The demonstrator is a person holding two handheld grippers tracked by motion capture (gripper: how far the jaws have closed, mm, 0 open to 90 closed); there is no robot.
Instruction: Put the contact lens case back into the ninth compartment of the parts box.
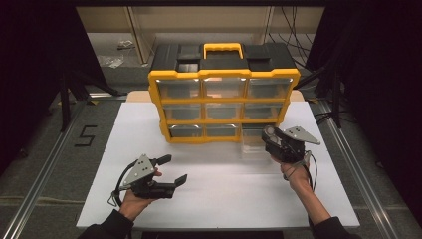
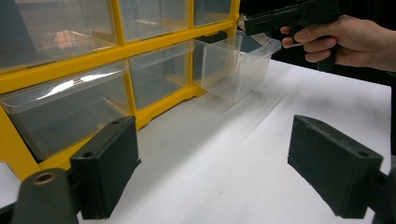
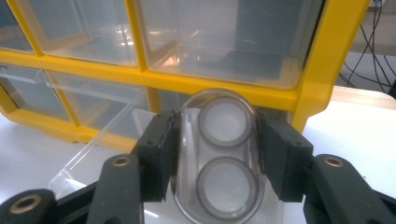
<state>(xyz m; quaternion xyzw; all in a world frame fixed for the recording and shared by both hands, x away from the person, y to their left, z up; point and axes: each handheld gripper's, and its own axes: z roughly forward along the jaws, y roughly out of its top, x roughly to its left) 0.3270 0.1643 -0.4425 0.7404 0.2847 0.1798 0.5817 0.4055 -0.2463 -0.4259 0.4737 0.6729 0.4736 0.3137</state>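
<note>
A yellow and black drawer cabinet (image 1: 224, 94) stands at the back of the white board (image 1: 219, 194), with clear drawers in three rows. Its bottom right drawer (image 1: 252, 145) is pulled out onto the board; the same drawer (image 2: 233, 65) appears in the left gripper view. My right gripper (image 1: 269, 136) hovers over that drawer, shut on a clear oval case (image 3: 225, 154) holding two round grey-rimmed discs. The open drawer (image 3: 100, 142) lies just beneath it. My left gripper (image 1: 174, 169) rests low over the board at the front left, open and holding nothing (image 2: 212, 168).
The other clear drawers (image 2: 60, 107) sit closed in the yellow frame (image 3: 322, 60). Metal rails (image 1: 47, 159) run along both sides of the board. Cables (image 1: 298, 45) lie on the floor behind the cabinet. Bare white board stretches between the two grippers.
</note>
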